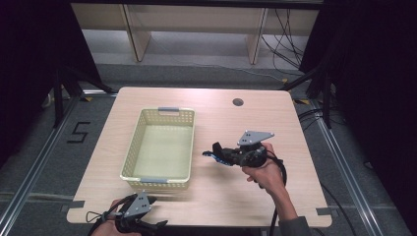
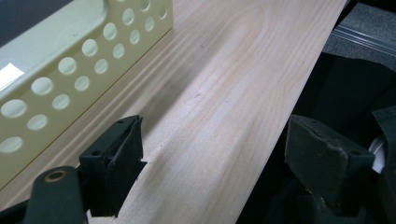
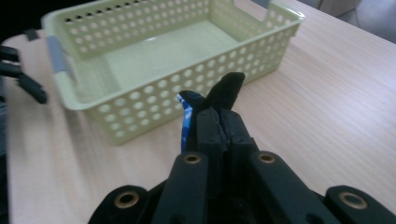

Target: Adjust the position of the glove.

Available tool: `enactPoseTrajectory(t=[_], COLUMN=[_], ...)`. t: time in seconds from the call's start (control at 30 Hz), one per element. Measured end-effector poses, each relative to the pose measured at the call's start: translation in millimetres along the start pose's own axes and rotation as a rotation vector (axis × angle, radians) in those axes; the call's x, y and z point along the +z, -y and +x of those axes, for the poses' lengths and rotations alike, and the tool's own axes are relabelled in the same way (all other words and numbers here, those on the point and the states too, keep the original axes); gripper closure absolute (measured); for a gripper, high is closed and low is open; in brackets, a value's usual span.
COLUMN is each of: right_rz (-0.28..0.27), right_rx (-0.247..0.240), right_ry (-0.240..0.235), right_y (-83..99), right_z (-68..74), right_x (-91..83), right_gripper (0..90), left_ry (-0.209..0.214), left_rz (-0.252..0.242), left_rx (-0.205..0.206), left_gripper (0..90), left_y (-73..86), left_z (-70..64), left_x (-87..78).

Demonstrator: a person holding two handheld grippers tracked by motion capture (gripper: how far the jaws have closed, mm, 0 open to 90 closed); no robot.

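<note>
A pale yellow perforated basket [image 1: 129, 152] stands empty on the left half of the wooden table [image 1: 246, 196]. To its right, a hand holds my right gripper [image 1: 216, 151], pointing at the basket and shut on a small blue and black object [image 1: 208, 154]. In the right gripper view the jaws [image 3: 217, 116] pinch that blue piece [image 3: 186, 123], with a black end sticking up in front of the basket wall [image 3: 140, 107]. My left gripper [image 1: 158, 212] hangs at the table's front edge, open and holding nothing [image 2: 215, 130], beside the basket's near wall [image 2: 70, 70].
A round cable hole [image 1: 238, 102] sits near the table's far edge. Dark curtains flank both sides, and wooden furniture legs [image 1: 137, 34] stand behind. Cables run over the floor at right. Bare tabletop lies right of and in front of the basket.
</note>
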State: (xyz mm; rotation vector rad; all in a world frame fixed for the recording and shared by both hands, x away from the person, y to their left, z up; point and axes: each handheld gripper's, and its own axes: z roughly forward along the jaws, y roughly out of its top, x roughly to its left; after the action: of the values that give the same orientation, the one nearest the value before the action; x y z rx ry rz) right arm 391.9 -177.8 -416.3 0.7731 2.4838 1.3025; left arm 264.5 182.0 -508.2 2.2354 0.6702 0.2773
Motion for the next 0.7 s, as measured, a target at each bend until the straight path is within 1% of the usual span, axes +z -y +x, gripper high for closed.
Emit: enactPoseTrajectory(t=[0.03,0.07,0.1,0.13,0.2,0.23,0.27,0.3,0.33,0.37,0.4,0.47,0.5,0.53,0.57,0.6,0.63,0.67,0.7], right_rz=[-0.018,-0.02,-0.023,-0.023,-0.02,-0.03,-0.03,-0.021,-0.021,-0.013,-0.012,-0.006,0.013,0.013,0.02,0.049,0.049,0.069,0.122], right_rx=[-0.01,-0.027,-0.023,-0.002,0.005,0.016,0.016,0.009,0.009,0.001,-0.013,-0.014,-0.017,-0.017,-0.036,-0.044,-0.044,-0.061,-0.058], right_ry=[-0.006,-0.033,-0.059,-0.071,-0.079,-0.108,-0.108,-0.122,-0.122,-0.136,-0.156,-0.152,-0.179,-0.179,-0.191,-0.201,-0.201,-0.203,-0.209], right_y=[1.5,3.2,6.9,9.7,11.7,18.2,18.2,24.0,24.0,30.5,33.8,36.3,43.7,43.7,46.7,53.9,53.9,57.0,68.7], right_z=[2.8,5.7,9.3,11.8,12.9,17.1,17.1,19.6,19.6,22.0,22.5,23.4,28.0,28.0,29.1,33.4,33.4,33.8,35.0], right_x=[-1.6,-3.5,-6.6,-8.2,-9.6,-11.9,-11.9,-13.1,-13.1,-13.1,-12.0,-12.6,-12.6,-12.6,-12.1,-11.1,-11.1,-10.1,-6.7], right_gripper=[88.6,88.6,88.6,88.6,88.5,88.6,88.6,88.6,88.6,88.6,88.6,88.5,88.5,88.5,88.5,88.5,88.5,88.5,88.4], left_ry=[0.005,-0.001,0.004,0.002,0.0,0.008,0.009,-0.003,-0.003,0.0,-0.002,-0.001,0.012,0.014,-0.003,-0.002,-0.002,-0.001,-0.003], left_rz=[0.004,0.001,0.005,-0.003,-0.003,0.0,0.0,0.002,0.002,0.002,0.014,0.011,0.001,-0.006,0.005,0.004,0.004,0.004,0.003], left_rx=[0.0,0.014,0.001,-0.001,-0.002,0.0,-0.001,0.002,0.002,0.002,0.017,0.012,-0.002,-0.009,0.006,0.023,0.023,0.004,0.005], left_gripper=[18.9,18.9,18.9,18.9,18.9,18.9,18.9,18.9,18.9,18.9,18.9,18.9,18.9,18.9,19.0,18.9,19.0,19.0,18.9], left_y=[0.0,-0.1,0.1,-0.1,-0.1,0.1,0.0,0.0,0.0,0.0,-0.3,-0.1,-0.1,-0.1,-0.3,-0.2,-0.2,0.2,0.0], left_z=[-0.2,0.3,-0.1,-0.2,0.1,0.5,0.1,0.2,0.2,-0.1,0.8,1.1,0.4,-0.3,0.2,0.7,0.7,-0.2,-0.2], left_x=[-0.3,-0.4,-0.3,-0.2,-0.4,0.2,-0.1,0.1,0.1,-0.2,-1.1,0.1,0.3,0.5,-0.8,-0.2,-0.2,0.2,0.1])
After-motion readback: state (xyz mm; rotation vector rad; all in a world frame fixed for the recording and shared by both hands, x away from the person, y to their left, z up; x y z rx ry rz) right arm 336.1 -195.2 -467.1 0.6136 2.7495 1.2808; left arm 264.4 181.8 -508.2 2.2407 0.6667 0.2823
